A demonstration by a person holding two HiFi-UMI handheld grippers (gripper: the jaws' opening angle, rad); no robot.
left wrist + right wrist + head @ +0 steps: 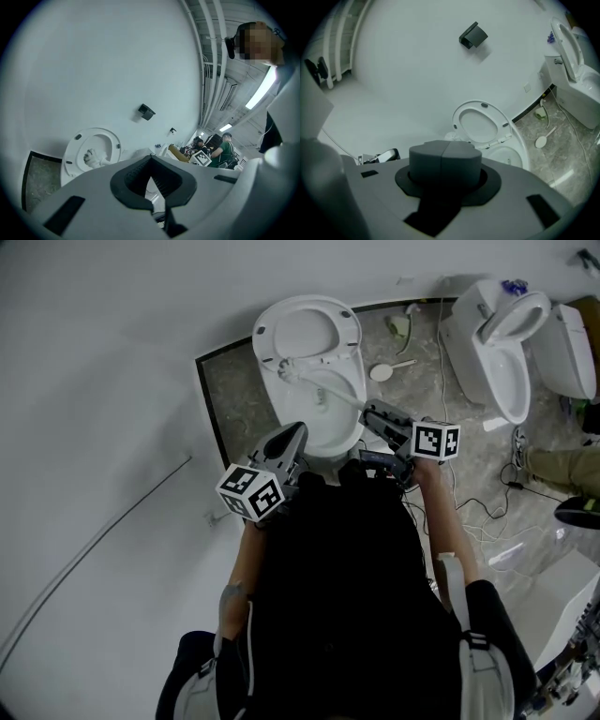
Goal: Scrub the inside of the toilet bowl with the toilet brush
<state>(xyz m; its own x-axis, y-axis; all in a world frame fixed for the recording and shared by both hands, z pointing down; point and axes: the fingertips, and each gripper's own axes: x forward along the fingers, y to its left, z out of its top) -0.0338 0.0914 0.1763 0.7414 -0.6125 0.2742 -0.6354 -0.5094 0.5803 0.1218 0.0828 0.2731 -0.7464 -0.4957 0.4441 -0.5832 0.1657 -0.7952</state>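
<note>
A white toilet point(323, 442) stands against the wall with its seat point(349, 329) raised. My right gripper point(372, 414) sits at the bowl's right edge, shut on the thin white handle of the toilet brush point(323, 388). The handle slants left to the bristle head, which is at the back left of the bowl, near the hinge. The left gripper view shows the head point(93, 158) in front of the raised seat. In the right gripper view, the head point(451, 136) peeks over the closed pads. My left gripper point(299, 429) hovers over the bowl's front edge, open and empty.
A second toilet point(506, 343) stands at the right. On the stone floor between the toilets lie a white round-headed tool point(382, 372) and a green item point(401, 326). Cables point(487, 512) trail at the right, near a person's leg point(562, 470). A black box point(472, 35) hangs on the wall.
</note>
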